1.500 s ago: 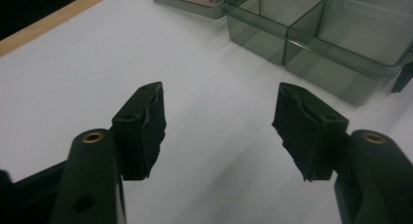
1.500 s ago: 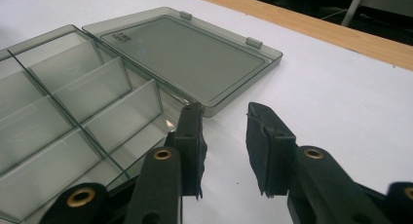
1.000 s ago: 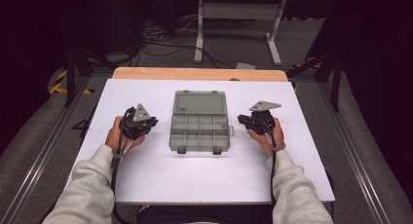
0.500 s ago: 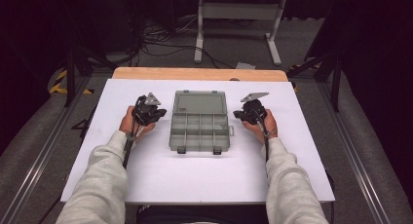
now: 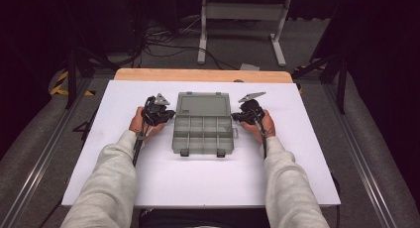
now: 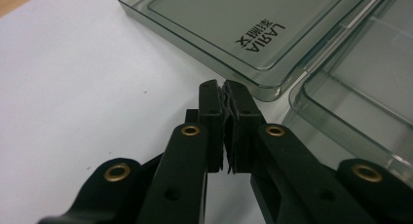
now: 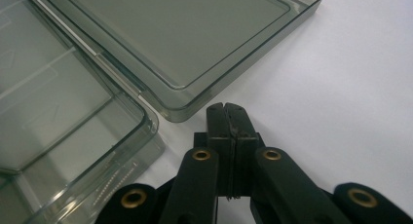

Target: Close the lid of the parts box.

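Observation:
A smoky clear plastic organizer box (image 5: 203, 124) lies open in the middle of the white table, its flat lid (image 5: 203, 104) laid back on the far side and its divided tray (image 5: 203, 136) nearer me. My left gripper (image 5: 170, 114) is shut and empty, its tips right at the box's left side by the hinge. In the left gripper view the tips (image 6: 224, 95) almost touch the lid corner (image 6: 265, 90), which bears the printed brand name. My right gripper (image 5: 235, 117) is shut too, its tips (image 7: 227, 108) at the lid's right corner (image 7: 178, 112).
The white tabletop (image 5: 148, 178) has bare room around the box and toward me. A wooden strip (image 5: 198, 75) runs along its far edge. Beyond it stand a metal stand (image 5: 242, 12) and cables on the dark floor.
Both hands have moved inward and slightly forward, from well apart of the box to right against its left and right sides. Both grippers stay shut.

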The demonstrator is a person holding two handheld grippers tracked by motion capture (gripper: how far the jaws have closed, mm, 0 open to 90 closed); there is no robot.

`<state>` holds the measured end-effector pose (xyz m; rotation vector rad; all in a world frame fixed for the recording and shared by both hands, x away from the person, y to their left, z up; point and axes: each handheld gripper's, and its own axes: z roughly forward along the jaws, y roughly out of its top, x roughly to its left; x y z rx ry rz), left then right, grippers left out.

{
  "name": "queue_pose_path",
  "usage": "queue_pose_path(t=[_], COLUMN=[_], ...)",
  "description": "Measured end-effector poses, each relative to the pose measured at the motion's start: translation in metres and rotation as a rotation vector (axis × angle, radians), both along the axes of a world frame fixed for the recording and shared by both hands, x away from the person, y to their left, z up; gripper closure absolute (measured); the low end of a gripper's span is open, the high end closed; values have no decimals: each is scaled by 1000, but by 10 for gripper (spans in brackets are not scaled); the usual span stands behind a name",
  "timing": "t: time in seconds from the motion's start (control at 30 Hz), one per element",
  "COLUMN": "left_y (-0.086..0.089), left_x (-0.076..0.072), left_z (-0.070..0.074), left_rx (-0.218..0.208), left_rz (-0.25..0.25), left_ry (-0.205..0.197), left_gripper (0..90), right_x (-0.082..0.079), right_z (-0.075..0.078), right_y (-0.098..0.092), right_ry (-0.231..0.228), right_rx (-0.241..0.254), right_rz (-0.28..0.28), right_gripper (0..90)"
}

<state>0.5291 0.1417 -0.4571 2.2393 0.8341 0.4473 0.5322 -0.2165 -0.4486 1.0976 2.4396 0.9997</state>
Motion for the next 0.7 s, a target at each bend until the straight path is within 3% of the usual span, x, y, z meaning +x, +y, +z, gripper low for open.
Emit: queue_pose_path(t=[0.33,0.43,0.7], left_y=[-1,1,2], left_x=[6,10,18], left_z=[-5,-6,-6], left_rx=[-10,-49,-73], left_rz=[34,49,54], left_ry=[-20,1,15], left_gripper=[818,819,835], right_x=[6,8,12], right_z=[-2,-2,-1], right_y=[-2,-4,1], right_ry=[27,42,21], right_rx=[40,57,36], right_rz=[3,5,20], right_gripper=[900,900,900])
